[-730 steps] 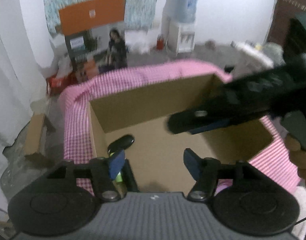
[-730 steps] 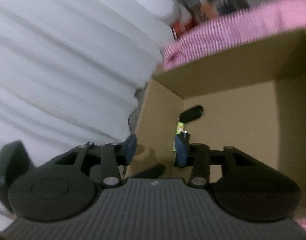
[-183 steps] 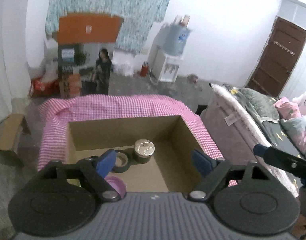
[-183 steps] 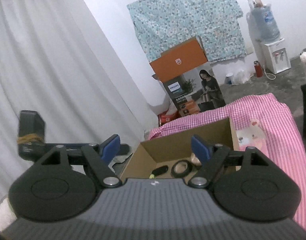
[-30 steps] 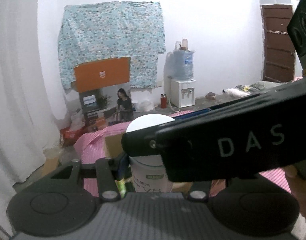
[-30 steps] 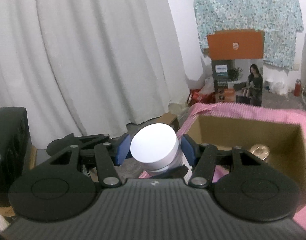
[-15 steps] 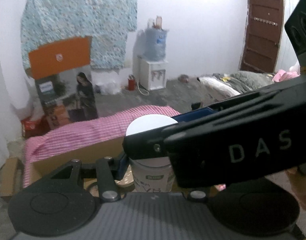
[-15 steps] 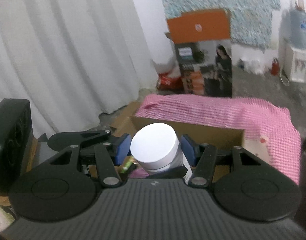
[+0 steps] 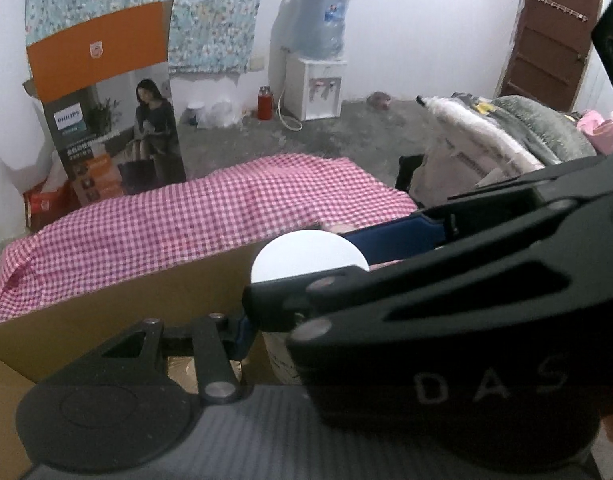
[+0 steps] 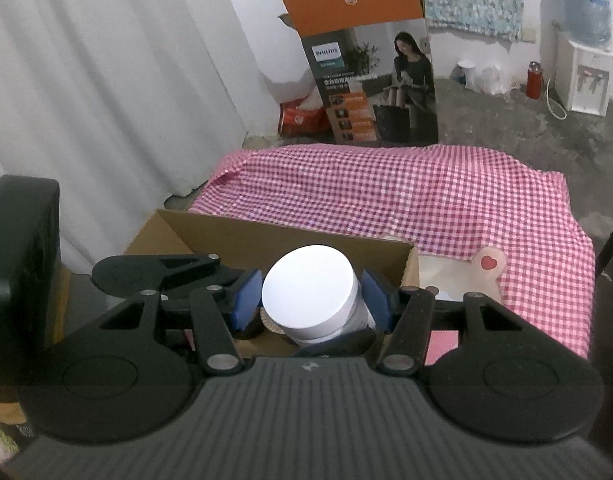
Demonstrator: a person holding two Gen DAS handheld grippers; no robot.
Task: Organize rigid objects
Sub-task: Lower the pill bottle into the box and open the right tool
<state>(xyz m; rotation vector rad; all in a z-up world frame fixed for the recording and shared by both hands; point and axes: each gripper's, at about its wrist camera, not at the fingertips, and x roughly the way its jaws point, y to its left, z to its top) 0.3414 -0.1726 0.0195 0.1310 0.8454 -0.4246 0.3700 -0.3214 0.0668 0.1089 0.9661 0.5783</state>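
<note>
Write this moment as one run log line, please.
stage: carry to box | left tool: shut on jar | right tool: shut on jar | jar: white lid, upright, above box | cloth: under box

A white plastic jar point(image 10: 312, 300) with a smooth, matt lid sits at centre. At 9 and 3 o'clock of it, blue rubbery fingers point(image 10: 246, 298) on matt black plastic arms with small bare metal rivets. At 6 o'clock, a ribbed matt grey plastic housing point(image 10: 306, 420). At 12 o'clock, a plain brown cardboard box point(image 10: 290, 236), dull and papery, on pink-and-white checked woven cloth point(image 10: 406, 192). At 10 o'clock, a soft white fabric curtain point(image 10: 106, 80); beyond, rough grey concrete floor point(image 10: 526, 128).
</note>
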